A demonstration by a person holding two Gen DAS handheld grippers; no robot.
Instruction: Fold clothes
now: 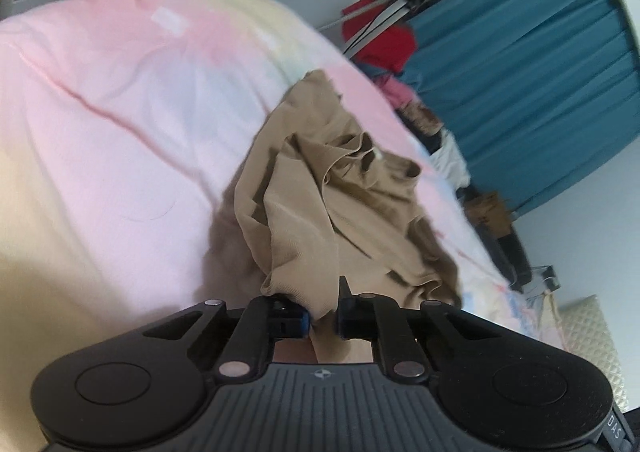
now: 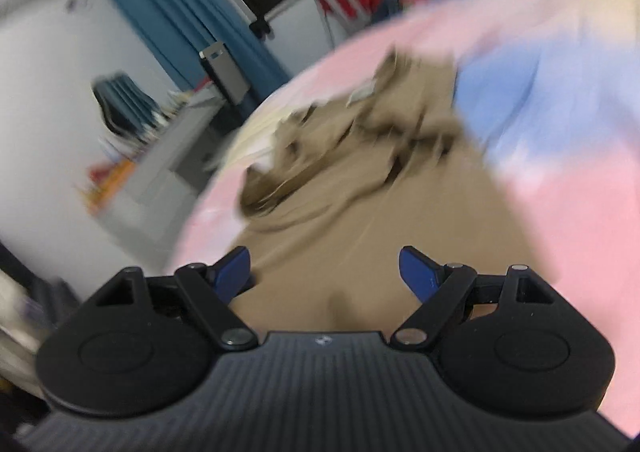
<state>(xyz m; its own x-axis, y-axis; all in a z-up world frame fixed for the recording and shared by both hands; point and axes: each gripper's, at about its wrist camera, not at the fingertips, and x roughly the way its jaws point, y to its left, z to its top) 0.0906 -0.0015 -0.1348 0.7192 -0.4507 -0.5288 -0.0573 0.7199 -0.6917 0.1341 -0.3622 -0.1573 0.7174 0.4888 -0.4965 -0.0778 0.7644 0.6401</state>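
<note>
A crumpled tan garment [image 1: 340, 196] lies on a pastel pink, blue and yellow bedspread [image 1: 120, 112]. My left gripper [image 1: 322, 312] is shut on the garment's near edge, and a bunched fold of tan cloth passes between its pads. In the blurred right wrist view the same tan garment [image 2: 360, 180] spreads over the bedspread [image 2: 580, 192]. My right gripper [image 2: 326, 272] stands open just above the flat near part of the cloth. Its blue fingertips [image 2: 234, 272] are wide apart and grip nothing.
Teal curtains [image 1: 520, 84] hang beyond the bed. A red garment [image 1: 384, 40] and a pile of other clothes [image 1: 420, 112] sit at the bed's far edge beside a metal stand. A grey desk with books [image 2: 160, 148] stands left of the bed.
</note>
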